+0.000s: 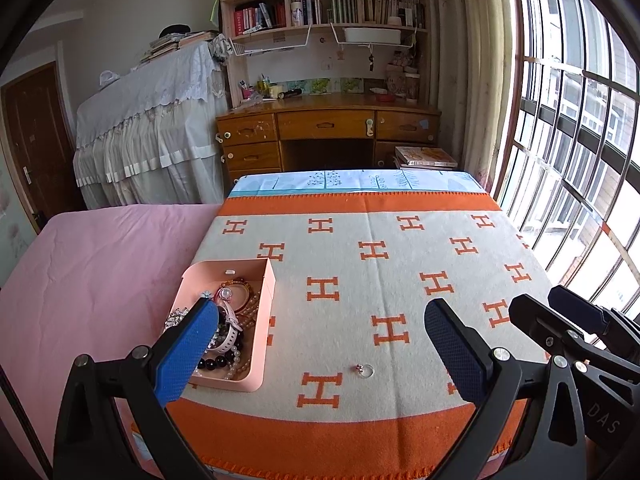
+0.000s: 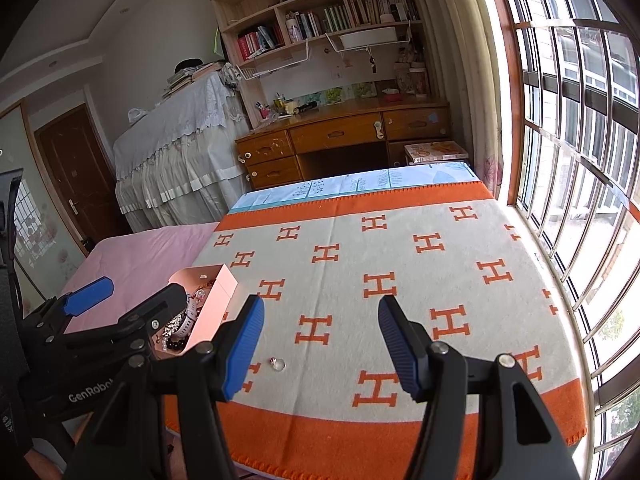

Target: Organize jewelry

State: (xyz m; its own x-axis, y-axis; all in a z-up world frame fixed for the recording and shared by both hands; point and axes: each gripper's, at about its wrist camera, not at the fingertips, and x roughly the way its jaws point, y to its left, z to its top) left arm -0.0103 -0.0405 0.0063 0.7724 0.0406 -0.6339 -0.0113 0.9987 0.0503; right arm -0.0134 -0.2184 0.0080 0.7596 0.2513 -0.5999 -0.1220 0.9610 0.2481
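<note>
Two hand-held grippers hover side by side, angled downward: the left gripper point(image 1: 320, 344) with jaws spread wide and empty, the right gripper point(image 2: 320, 340) likewise parted, gripping nothing.

Box: pink jewelry box point(image 1: 262, 320), open-topped, sits at the left edge of the patterned blanket.
Contents: white watch point(image 1: 228, 334), dark beads point(image 1: 216, 362), pearl strands and bangles, heaped together inside.
Ring: small silver ring point(image 1: 366, 370) with a reddish stone, lies alone on the blanket, right of the box, apart from it.

An orange-and-cream H-patterned blanket point(image 1: 400, 280) covers the surface; on it sit a pink jewelry box point(image 1: 262, 320) and a ring point(image 1: 366, 371).
</note>
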